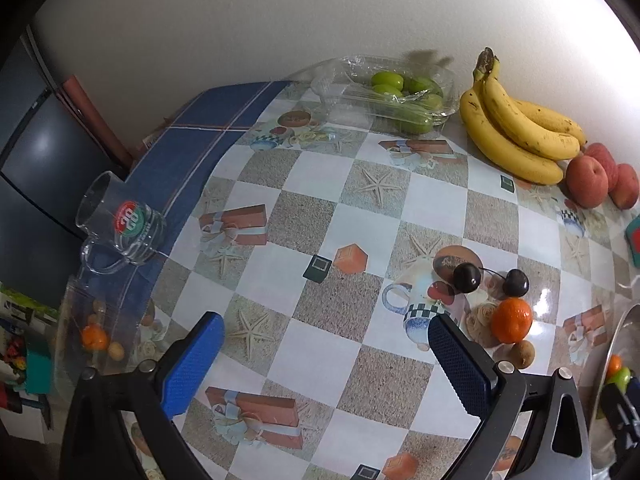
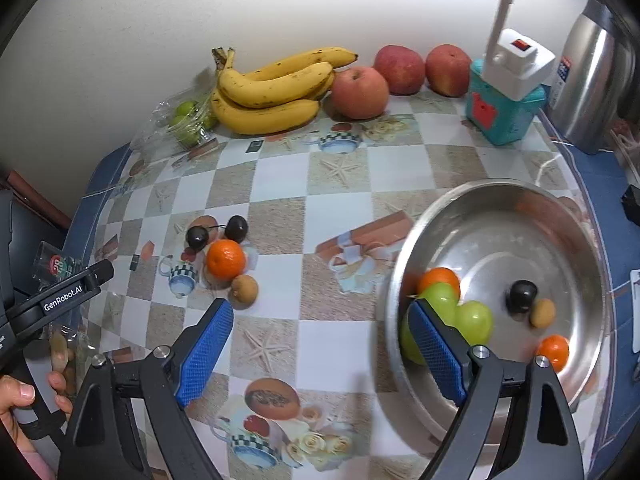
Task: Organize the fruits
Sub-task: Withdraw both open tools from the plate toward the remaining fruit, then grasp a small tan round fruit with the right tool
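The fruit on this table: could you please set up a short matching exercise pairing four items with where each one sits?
Items:
1. bananas
2. green fruits
3. cherry pair
4. glass mug

Places:
A. inside the steel bowl
B. on the blue cloth edge
C. by the wall, beside the apples
D. on the table next to the loose orange

Pairs: 1-C, 2-A, 3-D, 4-B

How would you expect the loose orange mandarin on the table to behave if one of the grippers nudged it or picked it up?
The mandarin looks round, so a nudge would probably roll it toward the small brown fruit beside it. Its glossy peel may slip slightly. It is probably soft enough to need gentle pressure.
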A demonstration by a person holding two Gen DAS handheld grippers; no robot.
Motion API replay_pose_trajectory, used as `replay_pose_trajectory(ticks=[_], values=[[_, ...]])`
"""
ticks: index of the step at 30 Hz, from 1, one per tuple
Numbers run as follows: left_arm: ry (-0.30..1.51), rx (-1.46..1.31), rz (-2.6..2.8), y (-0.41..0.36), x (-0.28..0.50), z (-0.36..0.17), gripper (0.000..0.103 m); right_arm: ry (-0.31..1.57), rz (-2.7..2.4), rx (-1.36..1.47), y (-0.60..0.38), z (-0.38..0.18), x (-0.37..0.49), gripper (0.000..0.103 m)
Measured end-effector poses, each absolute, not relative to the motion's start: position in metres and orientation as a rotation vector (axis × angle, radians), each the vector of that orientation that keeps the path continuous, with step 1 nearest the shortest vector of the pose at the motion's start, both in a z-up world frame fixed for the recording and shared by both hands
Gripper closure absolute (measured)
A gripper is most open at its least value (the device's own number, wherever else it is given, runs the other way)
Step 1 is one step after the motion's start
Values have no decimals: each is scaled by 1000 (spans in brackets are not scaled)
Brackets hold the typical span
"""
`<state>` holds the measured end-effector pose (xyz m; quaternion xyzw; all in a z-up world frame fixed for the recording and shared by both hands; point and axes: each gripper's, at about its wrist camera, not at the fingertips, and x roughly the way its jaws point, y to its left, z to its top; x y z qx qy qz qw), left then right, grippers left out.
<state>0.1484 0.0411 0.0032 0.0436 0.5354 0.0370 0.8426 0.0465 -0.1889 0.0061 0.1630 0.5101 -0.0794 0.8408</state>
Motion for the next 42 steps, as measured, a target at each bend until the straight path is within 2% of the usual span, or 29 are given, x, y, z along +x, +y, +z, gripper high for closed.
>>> replay_pose_trajectory(ticks=[6, 21, 30, 32, 34, 42], values=[[1158, 29, 37, 44, 158, -6, 0, 1101, -136, 350, -179, -11, 60, 13], [1254, 106, -33, 17, 174, -54, 0, 1200, -93, 327, -154, -61, 91, 13], [1255, 107, -55, 13, 180, -58, 0, 1199, -90, 276, -139, -71, 98, 14], [1246, 102, -61, 12, 181, -56, 0, 1194, -88, 269, -138, -72, 99, 16], [1231, 94, -64, 12, 182, -54, 0, 1183, -89, 250, -135, -70, 100, 30], [1182, 32, -105, 14, 185, -50, 1, 1166, -69, 264, -132, -70, 102, 46]])
